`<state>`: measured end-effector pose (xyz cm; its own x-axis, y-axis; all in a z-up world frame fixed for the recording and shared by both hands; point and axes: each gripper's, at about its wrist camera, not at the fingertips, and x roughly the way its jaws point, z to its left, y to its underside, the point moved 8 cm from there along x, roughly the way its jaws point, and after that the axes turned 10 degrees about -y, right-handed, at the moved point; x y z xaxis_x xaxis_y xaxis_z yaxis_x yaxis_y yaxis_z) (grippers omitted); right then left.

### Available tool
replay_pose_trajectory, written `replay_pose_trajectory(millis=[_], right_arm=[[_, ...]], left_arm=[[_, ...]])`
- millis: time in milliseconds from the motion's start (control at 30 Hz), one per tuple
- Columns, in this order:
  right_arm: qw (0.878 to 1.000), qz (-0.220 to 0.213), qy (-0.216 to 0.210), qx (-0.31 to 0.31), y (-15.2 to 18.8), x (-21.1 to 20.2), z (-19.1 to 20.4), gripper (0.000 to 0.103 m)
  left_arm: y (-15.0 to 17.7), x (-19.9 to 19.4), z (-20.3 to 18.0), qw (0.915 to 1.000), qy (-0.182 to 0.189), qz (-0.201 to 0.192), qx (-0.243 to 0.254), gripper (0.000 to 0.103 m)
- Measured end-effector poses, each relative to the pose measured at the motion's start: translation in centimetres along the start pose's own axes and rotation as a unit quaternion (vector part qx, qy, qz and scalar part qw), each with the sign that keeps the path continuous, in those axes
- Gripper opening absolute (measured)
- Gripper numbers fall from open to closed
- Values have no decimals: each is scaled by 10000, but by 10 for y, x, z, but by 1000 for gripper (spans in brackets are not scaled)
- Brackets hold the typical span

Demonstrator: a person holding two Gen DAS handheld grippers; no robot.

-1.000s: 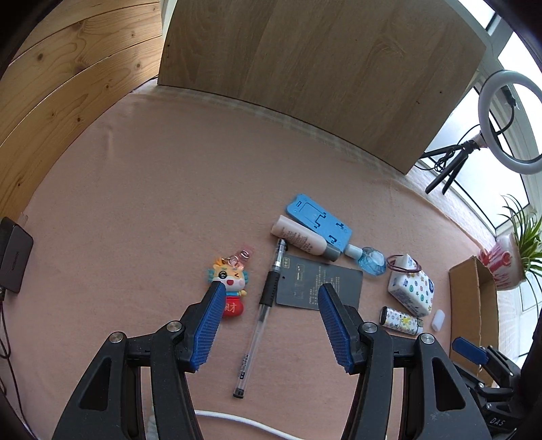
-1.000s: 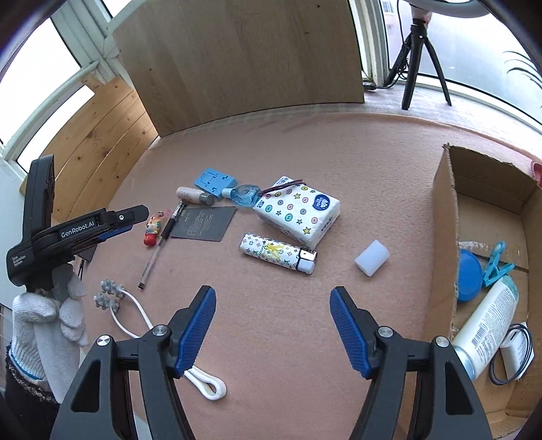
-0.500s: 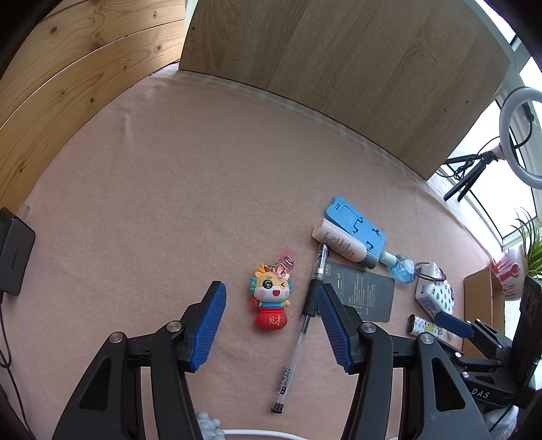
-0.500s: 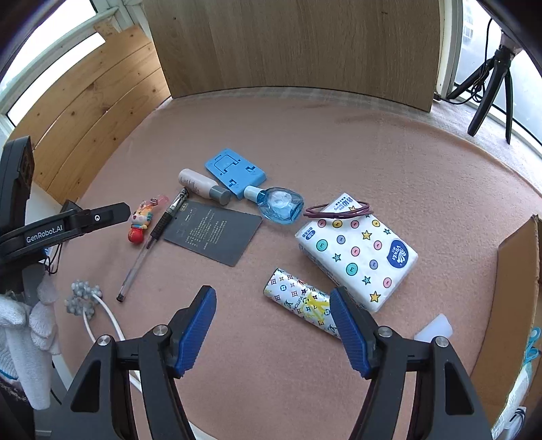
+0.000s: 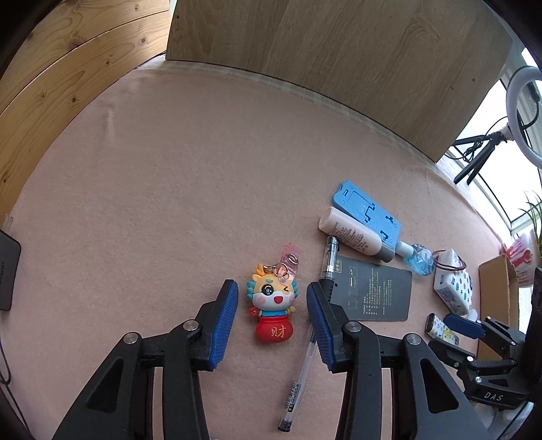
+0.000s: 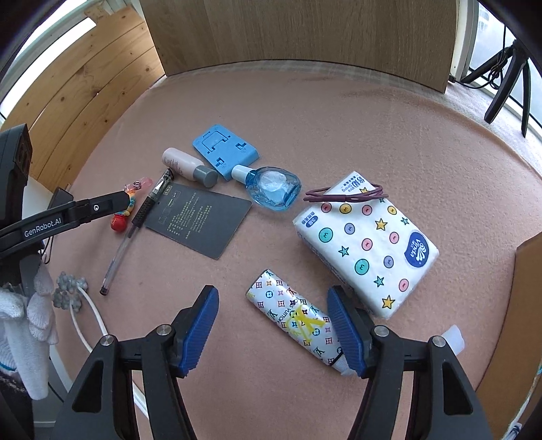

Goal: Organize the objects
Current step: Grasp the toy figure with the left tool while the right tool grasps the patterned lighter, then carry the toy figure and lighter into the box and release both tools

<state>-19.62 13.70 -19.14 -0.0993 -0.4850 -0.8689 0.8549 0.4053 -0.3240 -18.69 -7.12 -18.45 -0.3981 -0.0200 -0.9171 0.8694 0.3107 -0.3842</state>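
Both tongs stood apart and empty: the right gripper (image 6: 272, 321) straddled the patterned lighter (image 6: 294, 320) beside the tissue pack (image 6: 366, 243), probably to lift it toward the cardboard box (image 5: 496, 291), while the left gripper (image 5: 272, 320) bracketed the dragon keychain (image 5: 272, 306) on the pink mat (image 5: 169, 189).

Matt pink felt-like cloth covers the bench (image 6: 338, 111), backed by grained wood panels (image 6: 305, 30). A glossy rubbery charm (image 5: 272, 313) lies beside a clear plastic pen (image 5: 306, 358) and matt black card (image 6: 200, 218); tissues (image 6: 366, 243) in shiny printed wrap; ribbed blue claw pads (image 5: 225, 321).
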Motion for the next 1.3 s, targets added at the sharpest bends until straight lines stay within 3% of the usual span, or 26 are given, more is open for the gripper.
replay_pose_trajectory(millis=[100, 267, 467, 633, 1000, 1300], right_arm=[[10000, 37, 10, 9, 5, -2, 0, 54], [9998, 101, 161, -99, 11, -1, 5, 42], [9974, 98, 637, -337, 19, 1, 10, 28], [9975, -65, 691, -162, 24, -4, 7, 21], [9954, -519, 233, 765, 54, -31, -1, 21], [9918, -903, 181, 885, 66, -73, -4, 21]], left_arm=[[-1, 1, -3, 9999, -70, -70, 65, 44], [-4, 3, -6, 9996, -194, -154, 135, 33], [-3, 3, -5, 9995, -213, -178, 116, 33], [2, -2, 1, 9997, -160, -189, -30, 32], [16, -36, 12, 9987, 89, -401, -289, 32], [23, -63, -39, 9973, 477, -552, 15, 32]])
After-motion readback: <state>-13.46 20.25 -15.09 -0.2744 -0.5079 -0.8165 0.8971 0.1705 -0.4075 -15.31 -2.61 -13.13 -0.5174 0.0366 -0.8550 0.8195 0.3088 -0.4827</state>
